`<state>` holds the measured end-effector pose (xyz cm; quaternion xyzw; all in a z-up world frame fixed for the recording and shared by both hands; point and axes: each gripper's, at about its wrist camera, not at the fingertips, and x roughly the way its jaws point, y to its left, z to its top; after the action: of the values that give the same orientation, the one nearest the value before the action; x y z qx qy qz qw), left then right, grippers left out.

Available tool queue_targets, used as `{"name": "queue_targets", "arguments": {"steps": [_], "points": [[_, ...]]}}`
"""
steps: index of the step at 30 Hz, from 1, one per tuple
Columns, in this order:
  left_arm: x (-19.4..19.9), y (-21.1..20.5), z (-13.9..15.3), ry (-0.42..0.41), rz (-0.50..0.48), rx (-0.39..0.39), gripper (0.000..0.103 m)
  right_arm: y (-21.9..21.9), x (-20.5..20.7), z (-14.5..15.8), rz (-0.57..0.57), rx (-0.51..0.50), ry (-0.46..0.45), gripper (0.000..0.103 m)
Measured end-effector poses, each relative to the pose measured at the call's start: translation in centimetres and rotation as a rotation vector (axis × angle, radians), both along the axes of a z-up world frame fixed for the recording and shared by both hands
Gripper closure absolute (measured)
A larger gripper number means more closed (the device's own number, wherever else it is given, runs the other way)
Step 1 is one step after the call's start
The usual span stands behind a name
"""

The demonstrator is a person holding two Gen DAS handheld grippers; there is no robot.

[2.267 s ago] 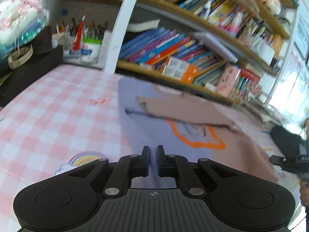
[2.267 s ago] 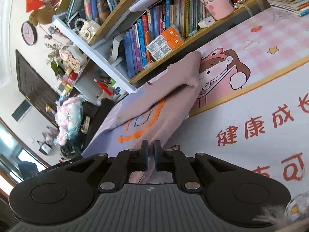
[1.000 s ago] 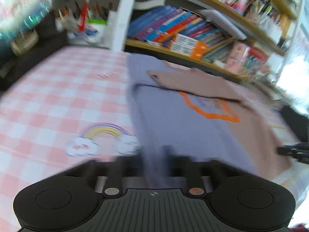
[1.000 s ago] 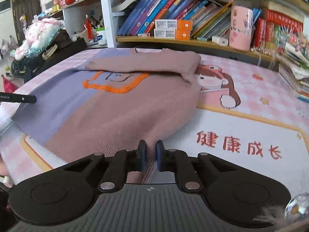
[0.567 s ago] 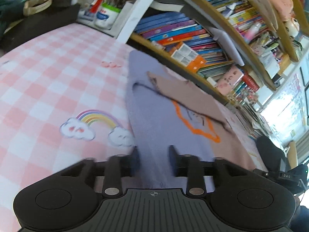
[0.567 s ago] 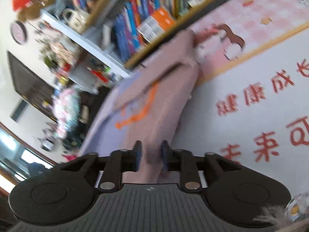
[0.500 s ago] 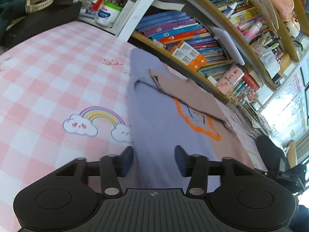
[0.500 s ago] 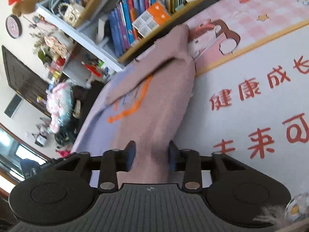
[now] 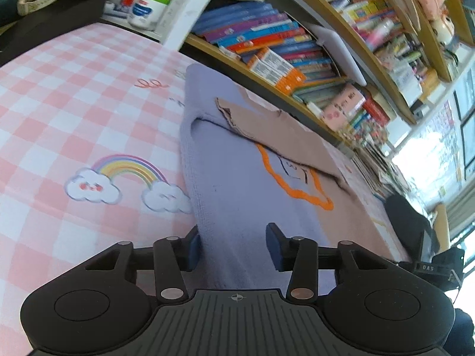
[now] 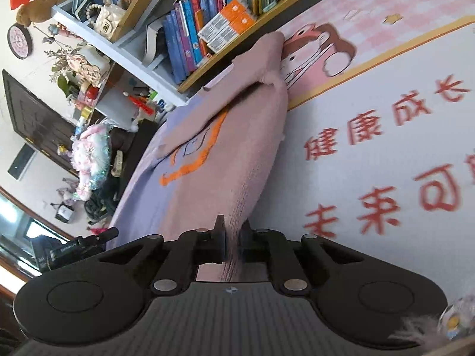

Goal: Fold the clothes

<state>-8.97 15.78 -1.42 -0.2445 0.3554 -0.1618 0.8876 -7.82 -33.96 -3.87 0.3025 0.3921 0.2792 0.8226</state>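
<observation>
Nearest you, at the hem of the sweater, your left gripper has its jaws spread apart with the lilac edge of the hem lying between them; the jaws have just been narrowing, but the pads do not press the cloth, so that grip is loose. Your right gripper sits at the sweater's other hem corner, on the dusty-pink half, and its jaws have just clenched on a ridge of the knit, which stands pinched between the two pads.

Beyond both grippers the sweater lies flat on the mat, lilac on one half and pink on the other, with an orange outline drawn across its chest. Past that outline a pink sleeve is folded over the body, crossing from the pink side toward the lilac.

Left of the sweater, the pink-checked mat shows a rainbow with two clouds. Right of the sweater, in the right wrist view, the mat carries red characters and a cartoon figure.

Behind the sweater's far end runs a bookshelf packed with books.
</observation>
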Motion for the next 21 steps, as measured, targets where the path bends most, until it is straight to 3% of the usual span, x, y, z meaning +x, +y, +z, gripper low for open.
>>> {"name": "queue_targets", "arguments": {"steps": [14, 17, 21], "points": [[-3.0, -2.3, -0.2, 0.015, -0.065, -0.031, 0.067, -2.8, -5.7, -0.3, -0.02, 0.034, 0.007, 0.089], [-3.3, -2.1, -0.5, 0.01, -0.048, -0.052, 0.071, -2.9, -6.2, -0.5, -0.023, 0.056, 0.01, 0.088], [-3.6, -1.9, -1.0, 0.024, -0.042, -0.08, 0.086, -2.2, -6.7, -0.4, 0.018, 0.056, 0.006, 0.085]]}}
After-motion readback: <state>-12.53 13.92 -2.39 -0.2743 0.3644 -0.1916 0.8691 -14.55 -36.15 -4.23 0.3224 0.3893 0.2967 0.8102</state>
